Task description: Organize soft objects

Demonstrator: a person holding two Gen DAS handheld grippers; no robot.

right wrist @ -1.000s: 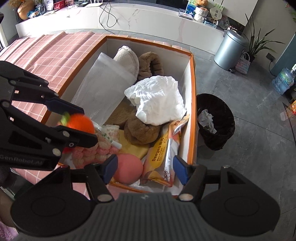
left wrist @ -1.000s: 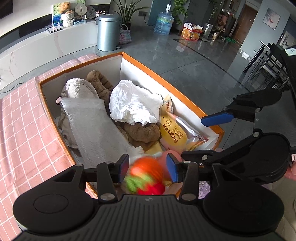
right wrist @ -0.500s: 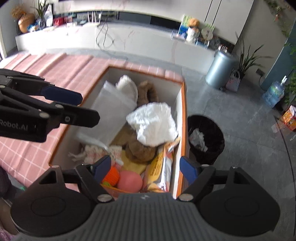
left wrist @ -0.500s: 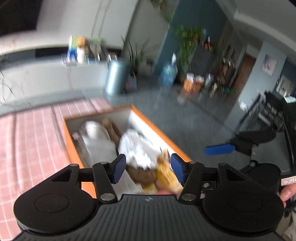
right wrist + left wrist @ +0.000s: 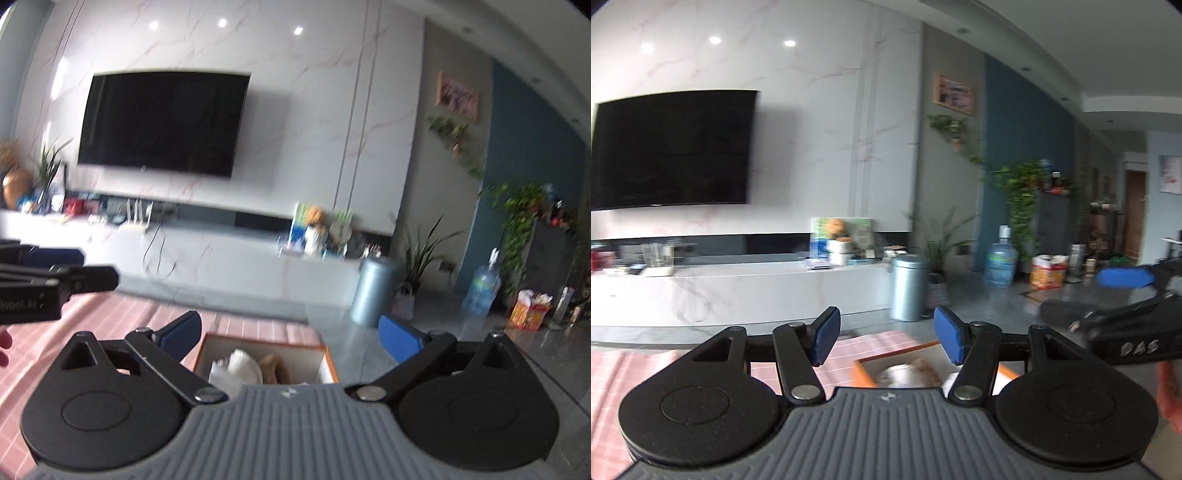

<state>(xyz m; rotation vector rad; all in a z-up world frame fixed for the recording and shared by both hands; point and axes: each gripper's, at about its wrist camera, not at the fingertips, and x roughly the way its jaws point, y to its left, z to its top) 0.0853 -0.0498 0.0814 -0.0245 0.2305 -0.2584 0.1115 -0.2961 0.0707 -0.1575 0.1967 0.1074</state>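
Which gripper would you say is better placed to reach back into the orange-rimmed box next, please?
Neither clearly. Both the left gripper and right gripper are open, empty and raised toward the room. The box sits more centrally under the right, giving it a slight edge.

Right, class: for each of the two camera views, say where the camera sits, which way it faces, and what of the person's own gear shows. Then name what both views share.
Left wrist: sits on the left claw, faces level across the room at the TV wall; its own open fingers show, with the right claw at the right edge.
Right wrist: sits on the right claw, faces the same wall; its open fingers show, with the left claw at the left edge.
Shared: TV, bin, water jug, pink cloth, orange box low between the fingers.
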